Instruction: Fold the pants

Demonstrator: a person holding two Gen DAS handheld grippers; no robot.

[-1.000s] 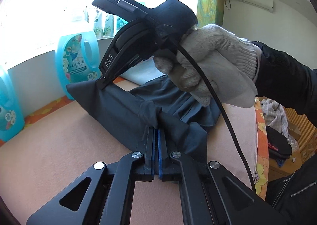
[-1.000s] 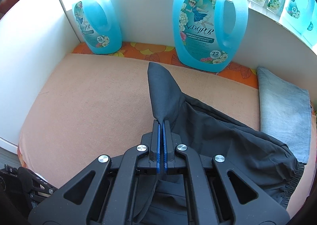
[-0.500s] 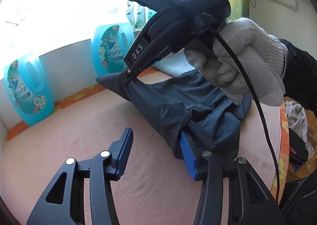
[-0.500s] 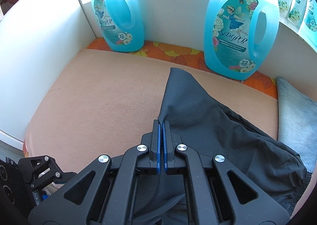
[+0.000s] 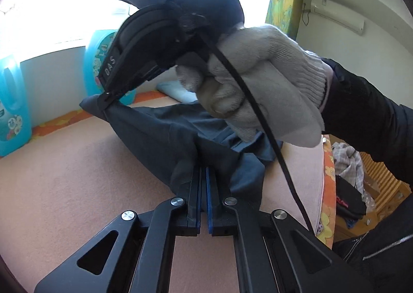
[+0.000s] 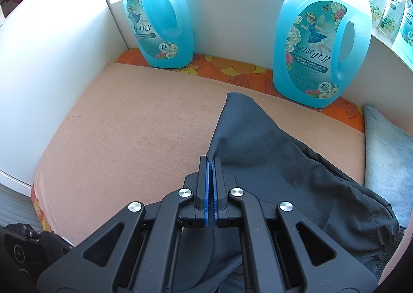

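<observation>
You're clamping both claws on pants [image 5: 165, 143]: left claw [image 5: 203, 171] biting bunched fabric, right claw [image 6: 212, 161] pinching corner just ahead of it. Pants hanging between, rest sagging on pad [image 6: 144, 122] below. Guessing you're holding edge taut for clean fold.

Left black two-finger gripper [image 5: 203, 171], lower centre of its own view: blue-padded jaws pressed together on dark cloth. Right black two-finger gripper [image 6: 211, 161], lower centre of its view, jaws likewise clamped on cloth. Right hand in a white knitted glove [image 5: 260, 86], centre-right of the left view, grips the handle; black sleeve [image 5: 361, 122] behind.
</observation>
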